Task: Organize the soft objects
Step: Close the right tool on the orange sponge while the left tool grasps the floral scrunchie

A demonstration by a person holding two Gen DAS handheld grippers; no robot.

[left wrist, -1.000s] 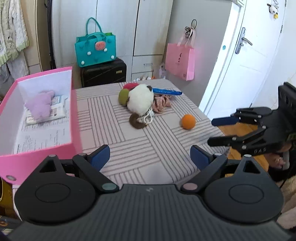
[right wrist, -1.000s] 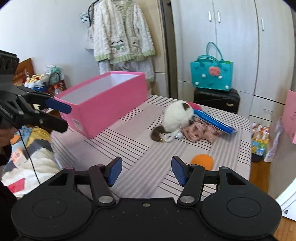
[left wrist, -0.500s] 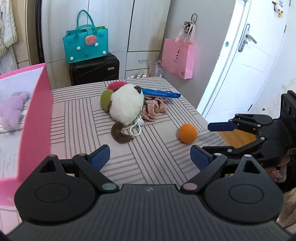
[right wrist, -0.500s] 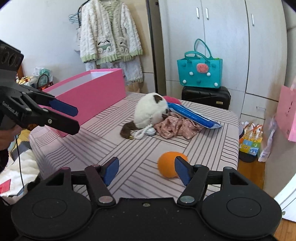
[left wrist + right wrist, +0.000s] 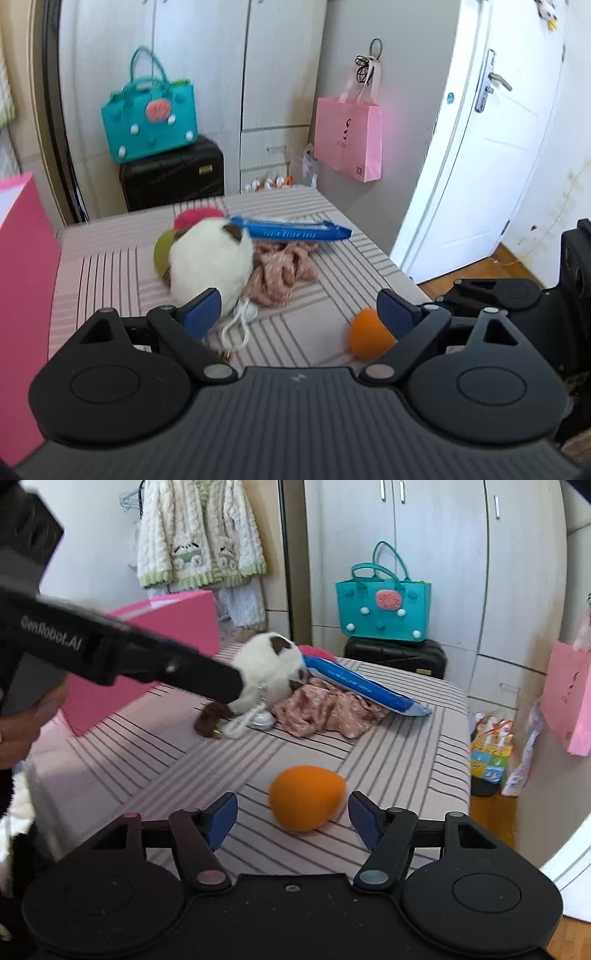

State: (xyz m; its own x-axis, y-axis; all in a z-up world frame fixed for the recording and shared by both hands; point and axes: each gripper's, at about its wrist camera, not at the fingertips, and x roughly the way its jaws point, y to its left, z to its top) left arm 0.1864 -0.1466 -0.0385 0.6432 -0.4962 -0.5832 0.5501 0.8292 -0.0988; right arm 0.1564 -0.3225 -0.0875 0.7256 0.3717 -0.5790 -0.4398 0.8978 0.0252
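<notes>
Currently the right gripper (image 5: 291, 814) has its jaws released, bracketing the orange ball (image 5: 306, 797) on the striped surface (image 5: 406, 760). Advance until the pads flank its middle, then clench gently. The left gripper (image 5: 299, 308), also released, nears the plush (image 5: 210, 266); the pink box (image 5: 147, 657) waits beyond.

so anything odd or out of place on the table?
Only the blue wipes pack: it's not soft, and it lies tilted across the pink cloth beside the white plush. Nothing looks spilled or damaged.
</notes>
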